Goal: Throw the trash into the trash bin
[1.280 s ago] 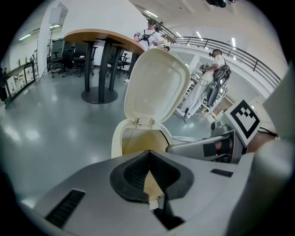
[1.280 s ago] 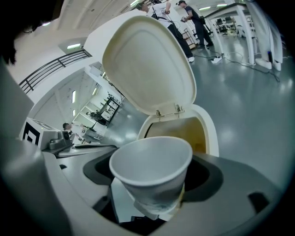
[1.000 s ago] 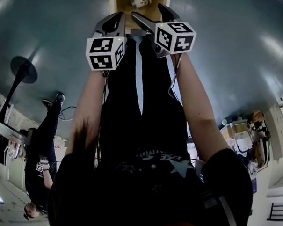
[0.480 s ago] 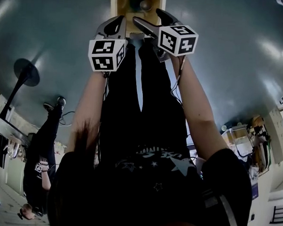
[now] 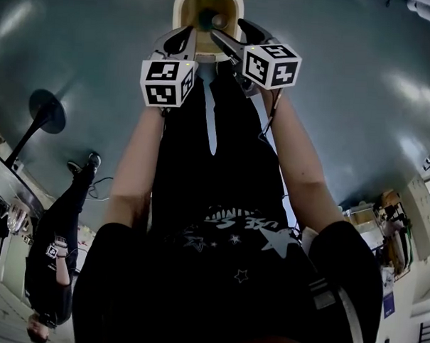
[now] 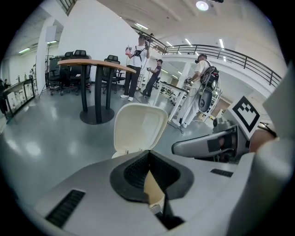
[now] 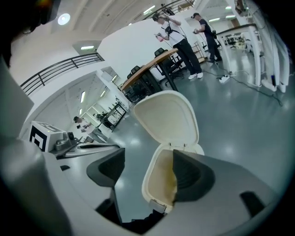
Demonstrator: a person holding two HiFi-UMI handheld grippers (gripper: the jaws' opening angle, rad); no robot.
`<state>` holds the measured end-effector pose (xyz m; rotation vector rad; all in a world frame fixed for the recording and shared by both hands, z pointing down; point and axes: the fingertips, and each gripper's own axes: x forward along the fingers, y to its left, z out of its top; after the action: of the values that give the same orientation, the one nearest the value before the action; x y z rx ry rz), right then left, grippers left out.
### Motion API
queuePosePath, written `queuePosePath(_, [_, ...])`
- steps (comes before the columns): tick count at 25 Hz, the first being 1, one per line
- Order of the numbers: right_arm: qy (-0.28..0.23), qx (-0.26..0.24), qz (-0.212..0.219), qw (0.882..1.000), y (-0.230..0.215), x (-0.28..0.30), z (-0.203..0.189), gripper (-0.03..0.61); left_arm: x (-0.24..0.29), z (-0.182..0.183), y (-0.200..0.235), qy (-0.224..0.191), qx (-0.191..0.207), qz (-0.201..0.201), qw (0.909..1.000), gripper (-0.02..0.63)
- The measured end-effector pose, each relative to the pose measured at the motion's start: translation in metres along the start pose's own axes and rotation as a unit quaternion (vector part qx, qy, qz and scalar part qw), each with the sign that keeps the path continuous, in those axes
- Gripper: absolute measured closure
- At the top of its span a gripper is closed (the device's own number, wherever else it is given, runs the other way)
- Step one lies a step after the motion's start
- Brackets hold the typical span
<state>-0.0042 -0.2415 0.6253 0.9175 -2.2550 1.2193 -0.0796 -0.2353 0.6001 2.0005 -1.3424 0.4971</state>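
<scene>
The right gripper [image 7: 148, 156] has its jaws apart. They have just been closing a little, and there is nothing between them but a clear look down at the bin [image 7: 148, 177]. The left gripper [image 6: 148, 155] has its jaws together, the pads meeting at the tips with nothing clamped in them.

The person holds both grippers side by side, pointing down and forward, right in front of the bin's open mouth. The bin's cream lid [image 7: 168, 117] is tipped up and back behind the opening. From above, the trash [image 5: 219, 21] is a small pale lump low inside the bin, against the tan wall. It is clear of both grippers.

The bin stands on a shiny grey floor [image 5: 332, 101]. Further back are a tall round table [image 6: 92, 63] and a few people [image 6: 136, 69] standing beyond it.
</scene>
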Motion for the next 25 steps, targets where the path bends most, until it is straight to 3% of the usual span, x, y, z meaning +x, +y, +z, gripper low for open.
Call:
queuePosePath(9, [-0.040, -0.048, 0.002, 0.998, 0.025, -0.042, 0.037, 0.377, -0.033, 0.033, -0.033, -0.034, 0.002, 0.000, 0.9994, 0.603])
queuePosePath(12, [-0.055, -0.052, 0.009, 0.997, 0.032, -0.063, 0.052, 0.395, -0.049, 0.043, -0.052, -0.045, 0.007, 0.000, 0.9990, 0.603])
queuePosePath(17, [-0.073, -0.074, 0.008, 0.995, 0.042, -0.100, 0.074, 0.502, -0.071, 0.063, -0.080, -0.066, 0.005, 0.009, 0.9978, 0.603])
queuePosePath(25, [-0.052, -0.087, 0.067, 0.993, 0.073, -0.138, 0.070, 0.571, -0.114, 0.099, -0.100, -0.105, 0.008, 0.028, 0.9941, 0.603])
